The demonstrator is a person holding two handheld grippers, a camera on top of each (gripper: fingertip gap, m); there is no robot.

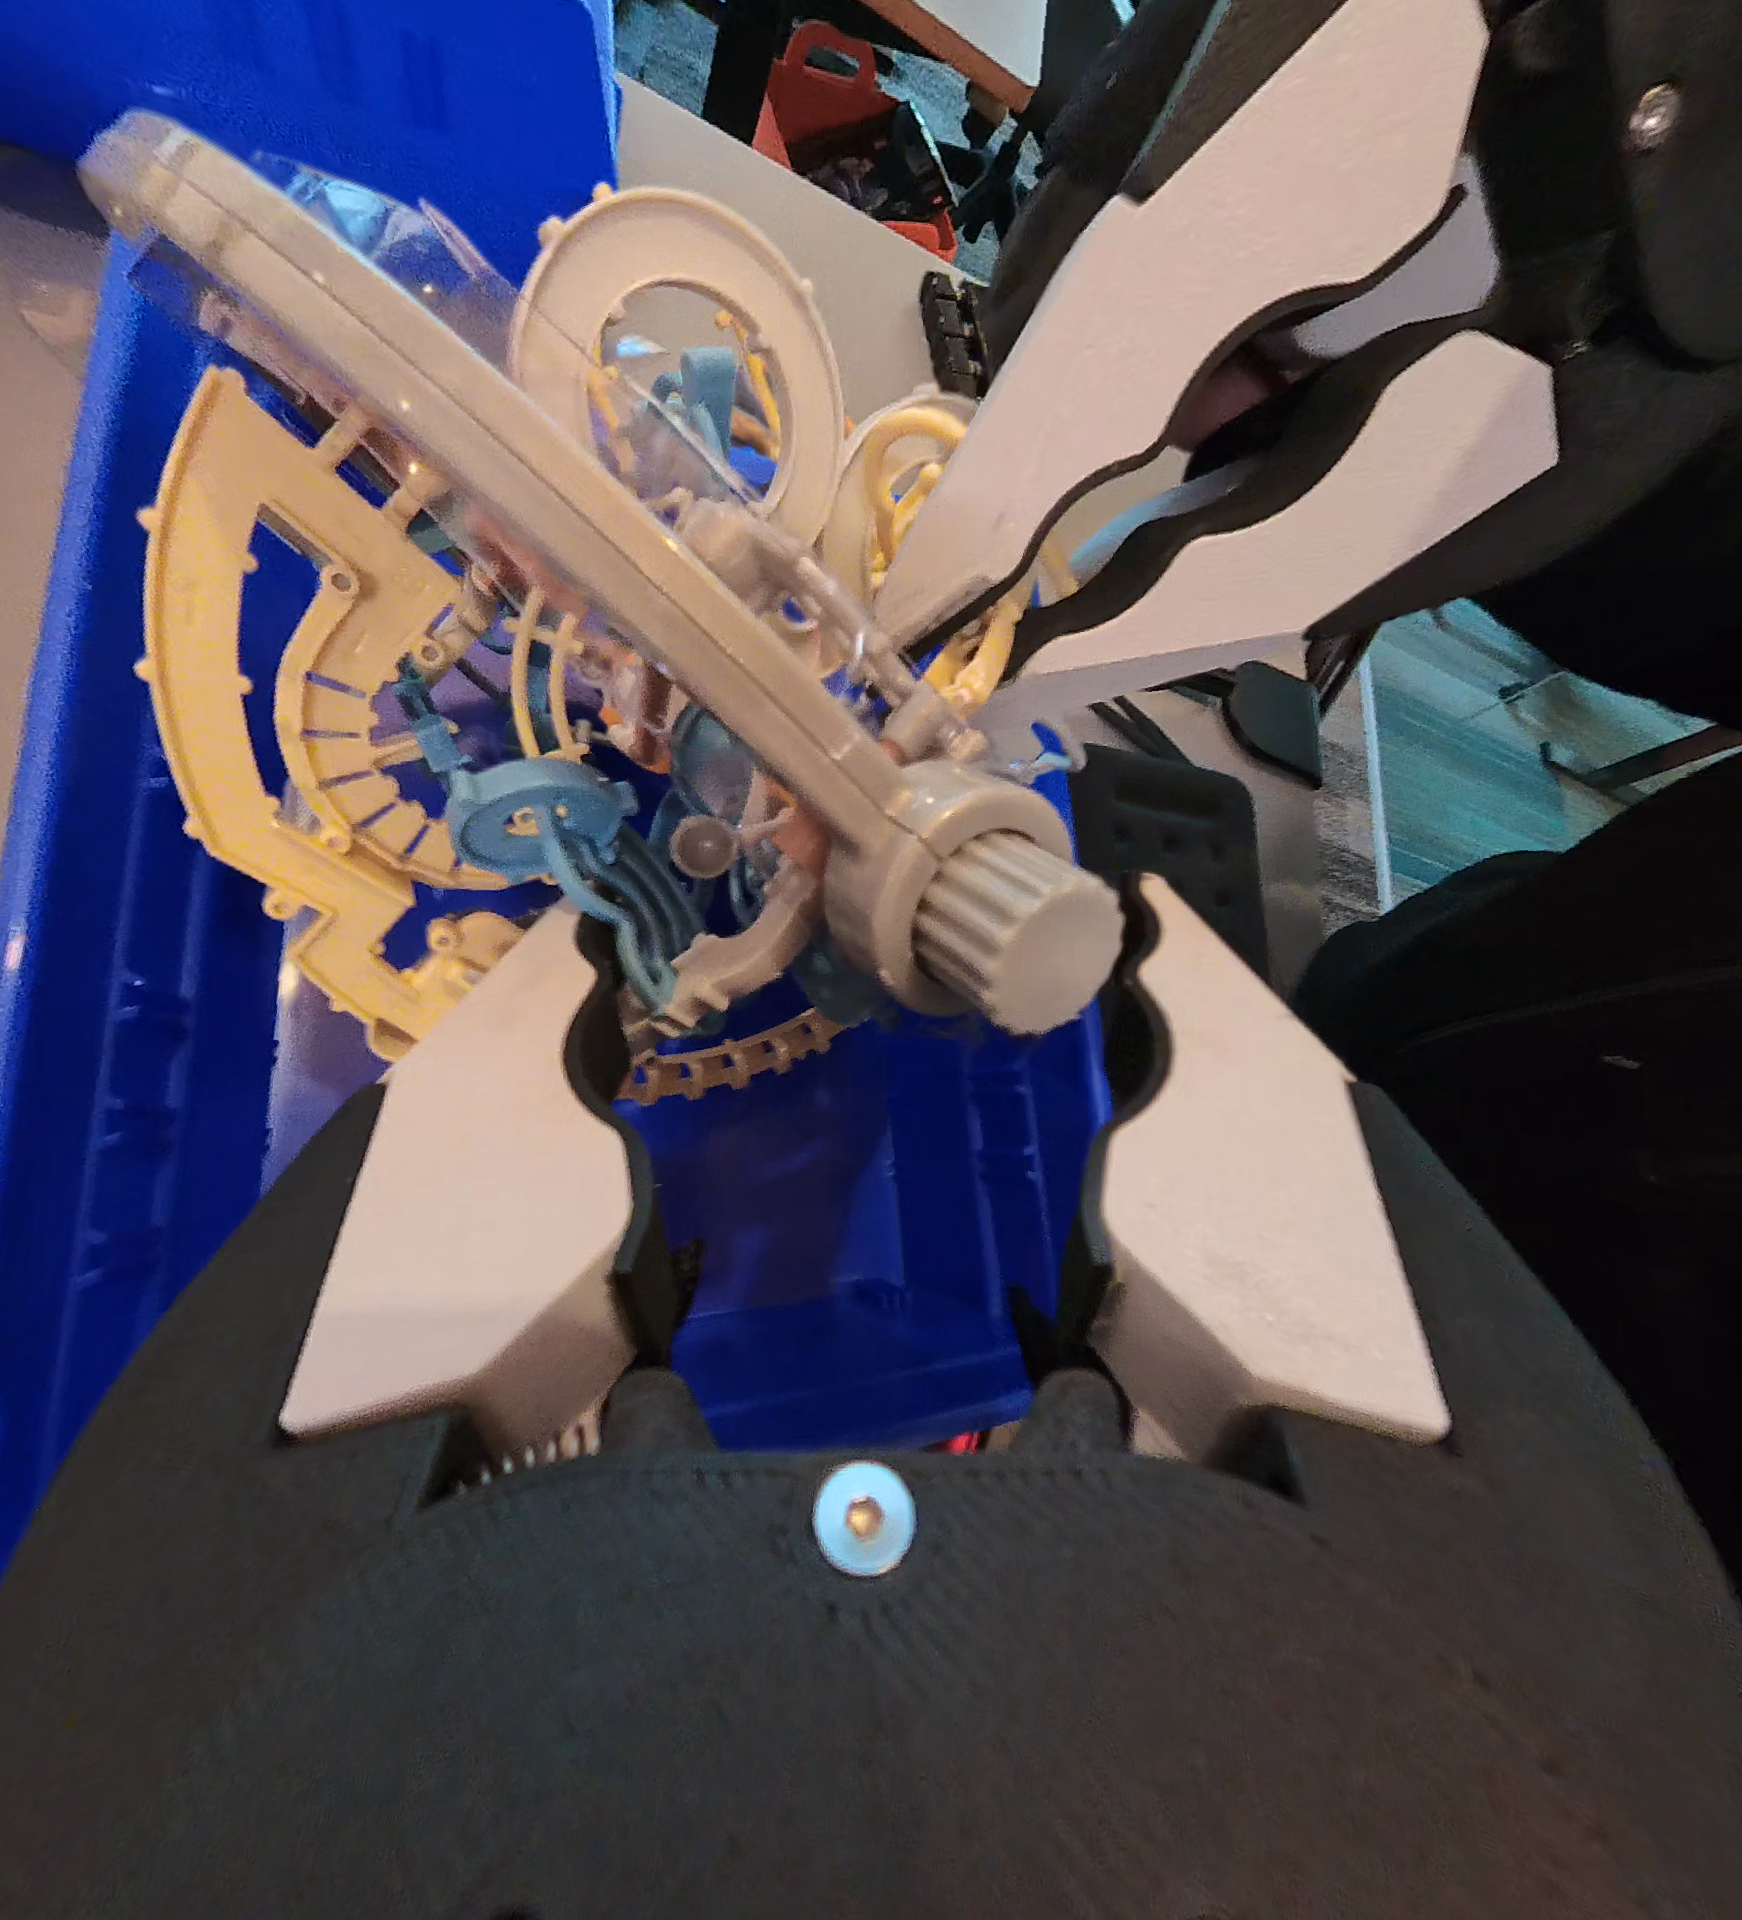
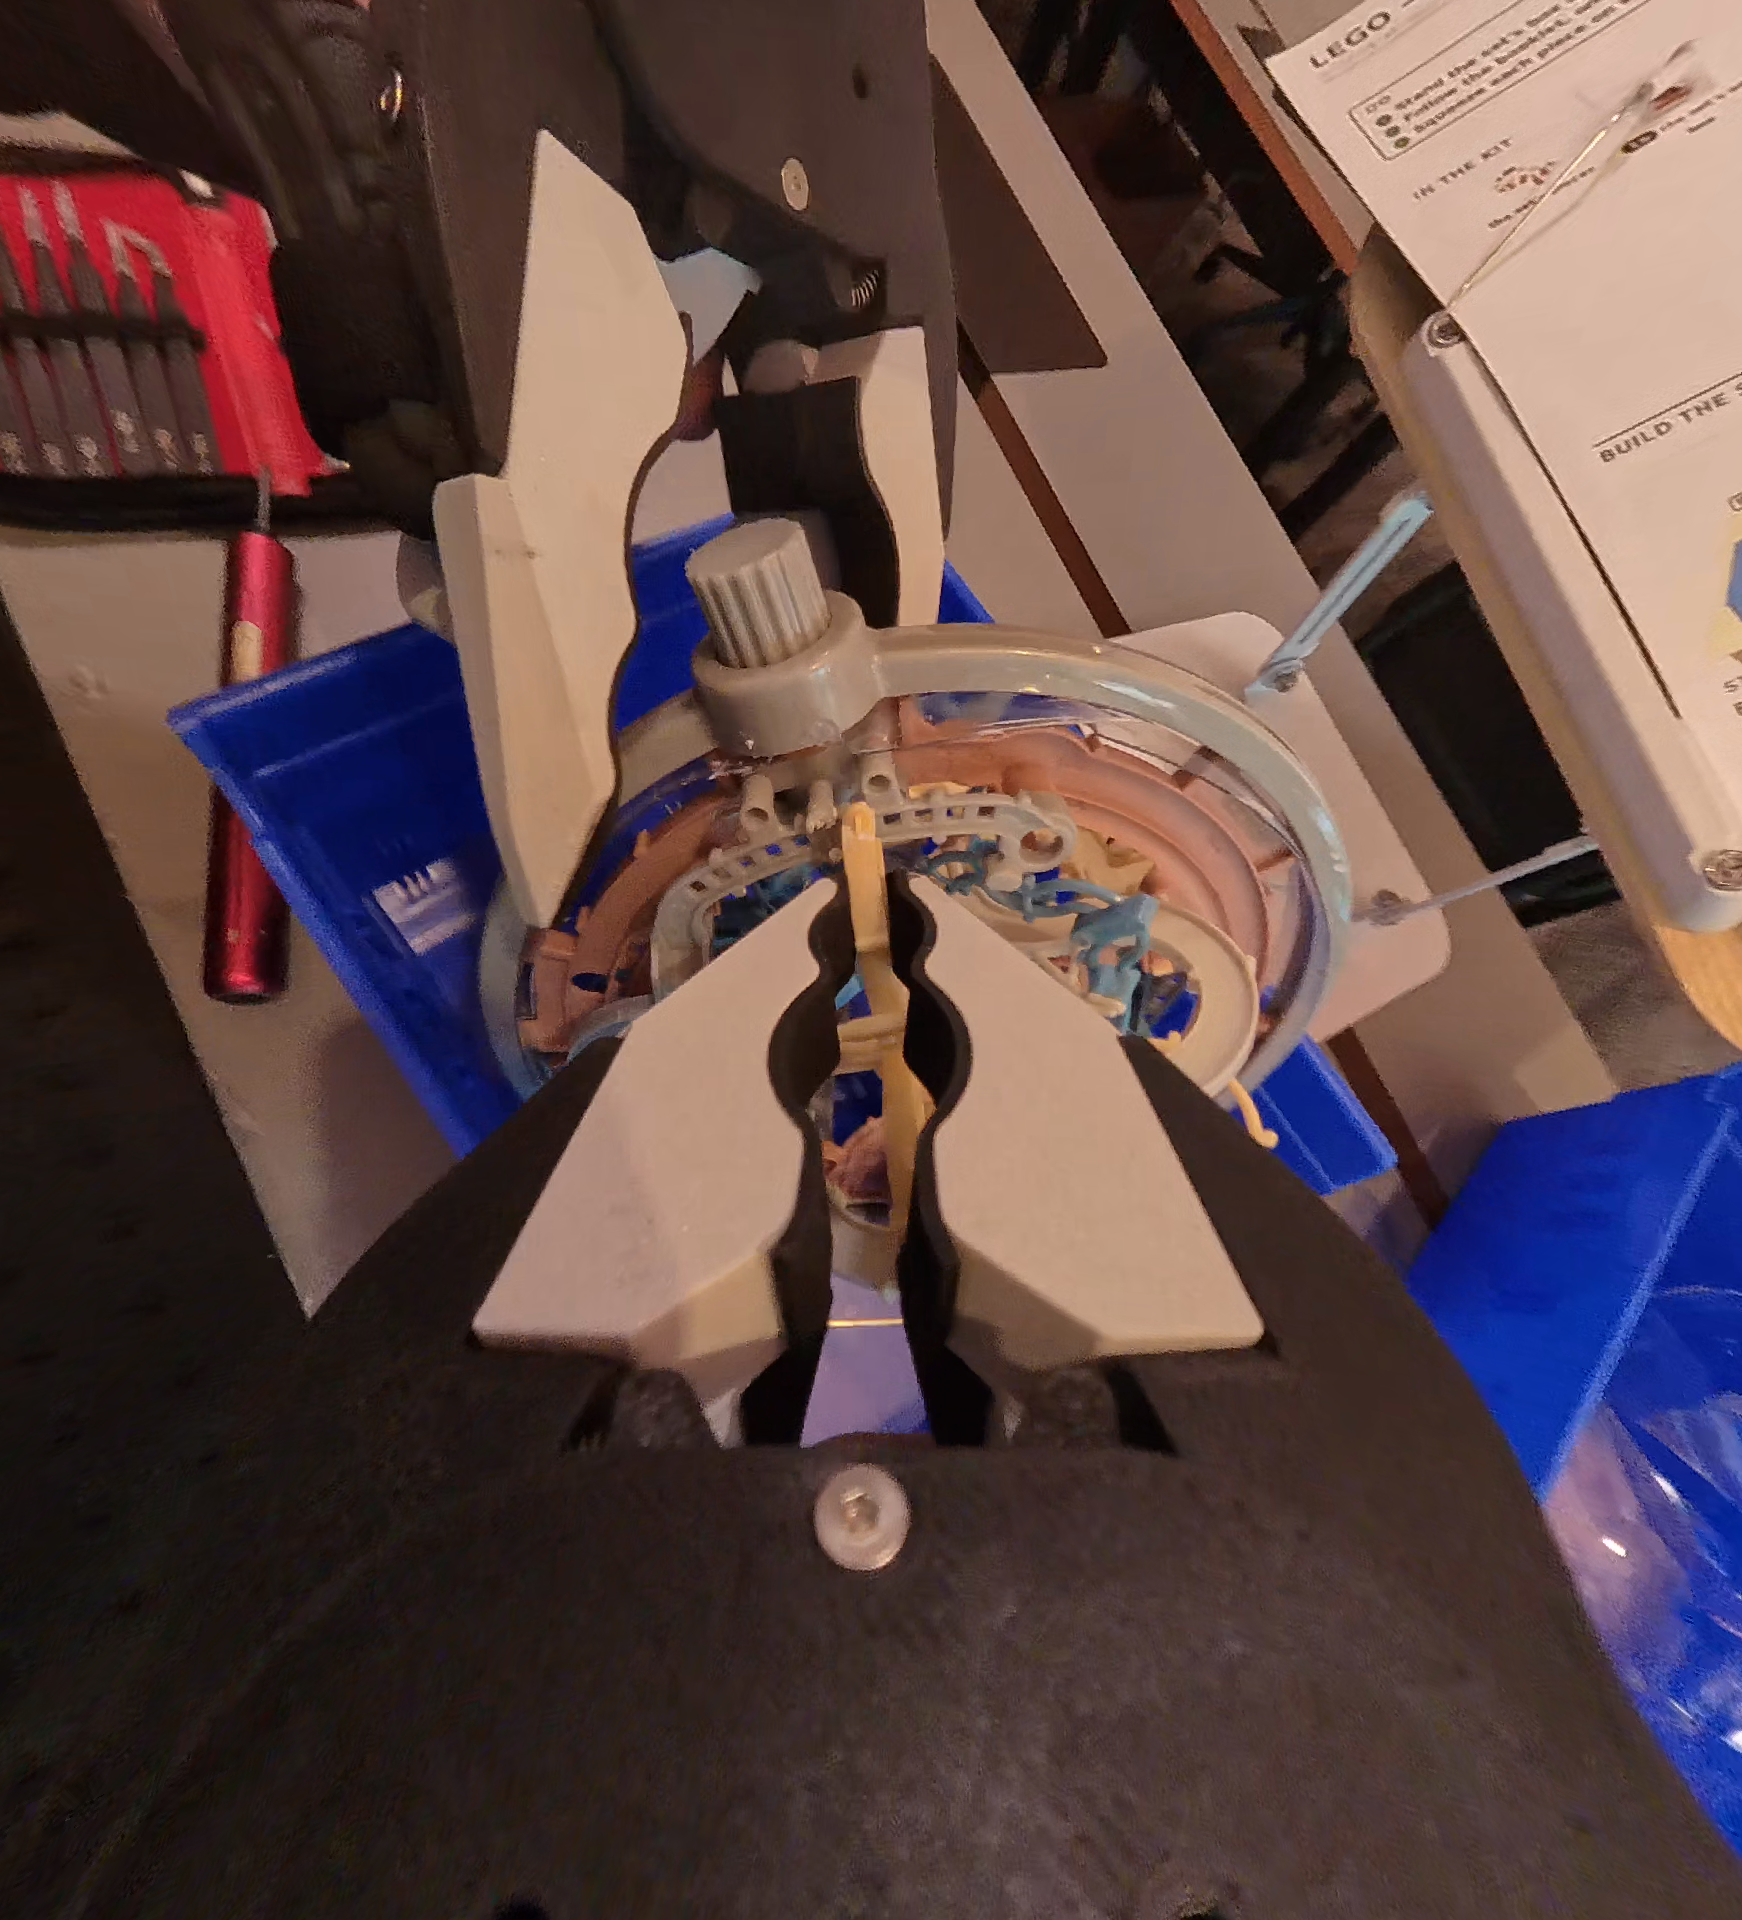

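Note:
A clear ball-maze toy (image 1: 576,540) with a grey ring, cream, blue and brown tracks and a ribbed grey knob (image 1: 1012,935) is held tilted over a blue bin (image 1: 846,1247). My left gripper (image 1: 862,935) is open, its two fingers straddling the knob. My right gripper (image 2: 872,894) is shut on a thin cream track piece (image 2: 872,935) of the toy (image 2: 1106,665). In the right wrist view the left gripper's fingers (image 2: 555,623) stand either side of the knob (image 2: 758,592). The right gripper (image 1: 950,634) shows in the left wrist view, pinching the cream loops.
A red tool case (image 2: 98,332) with several black tweezers and a red pen-like tool (image 2: 249,769) lie on the white table at left. Printed sheets on boards (image 2: 1594,343) stand at right. A second blue bin (image 2: 1573,1299) holds a clear dome.

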